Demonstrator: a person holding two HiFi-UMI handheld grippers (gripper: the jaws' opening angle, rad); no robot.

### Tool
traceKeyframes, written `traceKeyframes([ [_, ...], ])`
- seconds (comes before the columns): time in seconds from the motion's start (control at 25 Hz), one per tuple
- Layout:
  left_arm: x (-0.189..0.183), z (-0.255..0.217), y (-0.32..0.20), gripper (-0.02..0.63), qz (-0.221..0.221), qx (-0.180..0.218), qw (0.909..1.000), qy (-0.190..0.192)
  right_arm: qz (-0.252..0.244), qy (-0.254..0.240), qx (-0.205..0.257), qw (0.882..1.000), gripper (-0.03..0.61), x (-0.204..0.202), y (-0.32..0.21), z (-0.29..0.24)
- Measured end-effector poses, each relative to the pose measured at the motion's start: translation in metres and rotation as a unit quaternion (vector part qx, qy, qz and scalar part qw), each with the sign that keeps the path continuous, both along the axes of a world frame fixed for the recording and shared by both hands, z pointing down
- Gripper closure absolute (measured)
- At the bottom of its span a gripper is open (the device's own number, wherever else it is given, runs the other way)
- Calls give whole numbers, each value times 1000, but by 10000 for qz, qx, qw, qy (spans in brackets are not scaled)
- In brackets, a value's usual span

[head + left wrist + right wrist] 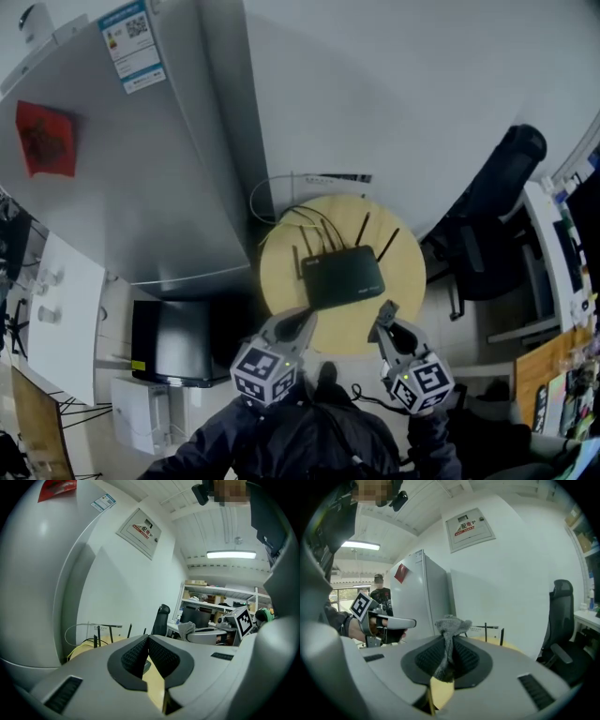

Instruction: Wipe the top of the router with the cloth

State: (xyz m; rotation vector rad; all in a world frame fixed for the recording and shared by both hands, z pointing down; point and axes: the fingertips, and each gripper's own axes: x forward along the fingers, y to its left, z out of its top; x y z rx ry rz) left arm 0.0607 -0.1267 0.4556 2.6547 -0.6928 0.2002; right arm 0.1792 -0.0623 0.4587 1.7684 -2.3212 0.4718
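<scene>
Office corner, white wall, and a small round pale wood worktop (281, 281) sits right below the camera. Nearest in, 2 claws come up side by side over its near edge. The left claw (298, 324) is clenched, pads meeting at the tips with nothing between them, poised by the near left corner of the router (342, 277). The right claw (385, 317) is clamped on the grey cloth (452, 623), which bunches up past the tips, just short of the router's near right corner and not touching it. The router lies flat mid-worktop, black, antennas up. Behind it black cables (302, 217) trail off the back edge. Farther out, a white fridge (141, 169) stands left and a black office chair (497, 206) right
</scene>
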Motion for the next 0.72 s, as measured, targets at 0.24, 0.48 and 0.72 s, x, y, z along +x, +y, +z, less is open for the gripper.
traceKeyframes([
  [0.24, 8, 8, -25, 612, -241, -107, 9996, -46, -222, -59, -145, 9996, 506, 14, -22, 19],
  [0.48, 25, 12, -34, 612, -378, -113, 9992, -102, -357, -64, -229, 9991, 506, 35, -32, 29],
  [0.72, 46, 19, -39, 612, -308, -124, 9992, -227, -434, 33, -425, 9981, 506, 62, -46, 55],
])
